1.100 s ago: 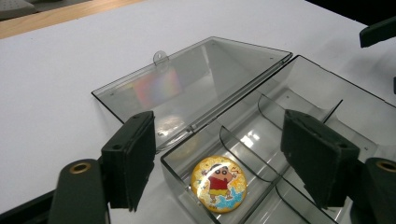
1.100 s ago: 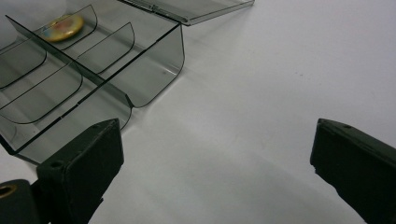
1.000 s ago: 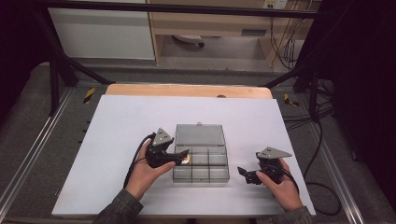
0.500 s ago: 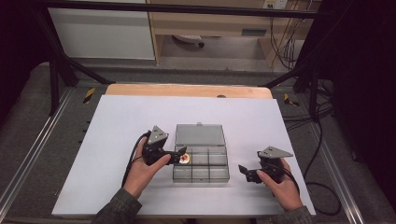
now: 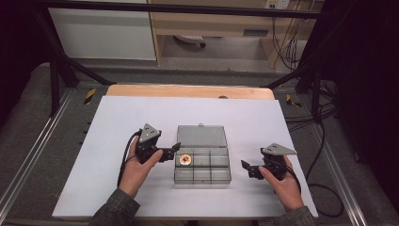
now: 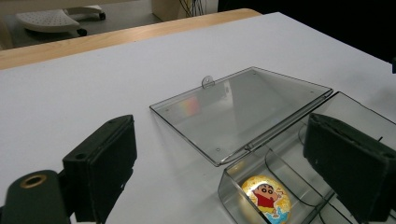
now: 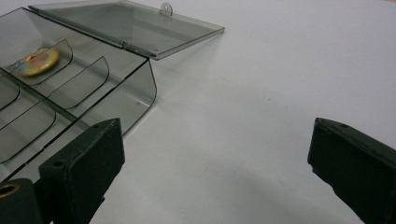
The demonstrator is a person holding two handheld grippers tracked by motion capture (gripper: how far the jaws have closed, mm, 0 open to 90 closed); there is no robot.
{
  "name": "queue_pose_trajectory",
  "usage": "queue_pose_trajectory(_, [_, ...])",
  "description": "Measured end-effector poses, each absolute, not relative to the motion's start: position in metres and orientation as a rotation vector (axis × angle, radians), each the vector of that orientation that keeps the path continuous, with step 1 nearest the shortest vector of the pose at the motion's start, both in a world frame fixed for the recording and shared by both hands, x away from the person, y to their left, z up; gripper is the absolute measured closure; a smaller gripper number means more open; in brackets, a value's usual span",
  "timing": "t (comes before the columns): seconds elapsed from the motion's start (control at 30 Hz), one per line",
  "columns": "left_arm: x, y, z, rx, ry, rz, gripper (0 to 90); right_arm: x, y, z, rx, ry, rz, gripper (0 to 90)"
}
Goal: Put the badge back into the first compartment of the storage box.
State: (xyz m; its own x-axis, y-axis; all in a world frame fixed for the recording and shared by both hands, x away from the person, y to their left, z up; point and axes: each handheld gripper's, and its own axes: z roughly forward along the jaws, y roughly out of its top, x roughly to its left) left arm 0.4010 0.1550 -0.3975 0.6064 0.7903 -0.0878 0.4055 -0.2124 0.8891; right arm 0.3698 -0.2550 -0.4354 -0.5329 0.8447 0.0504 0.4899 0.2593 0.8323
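**Smoky plastic box lies open between two parted grippers**

Smoky transparent plastic organiser box [image 5: 203, 167] sits at lower centre of the high view on the white table sheet [image 5: 108, 117], its hinged lid [image 5: 201, 136] folded flat toward the frame's top. A round yellow cartoon badge [image 5: 185, 160] lies in the box's upper-left compartment.

The left black two-jaw gripper [image 5: 173, 149] is at the box's upper-left corner; its own view shows the jaws spread wide and grasping nothing, one over bare sheet, one over the box. Compared with a second ago, it has drawn back leftward, off the badge compartment.

The right black gripper [image 5: 247, 168], well apart to the box's right, has hardly shifted; its jaws gape, empty, over the sheet.
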Motion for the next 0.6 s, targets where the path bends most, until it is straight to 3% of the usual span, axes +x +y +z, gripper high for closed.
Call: queue_pose_trajectory(0.6, [0.403,0.168,-0.393,1.787,0.992,0.48,9.0,0.38,-0.255,-0.43,1.205,2.1,1.188,4.2])
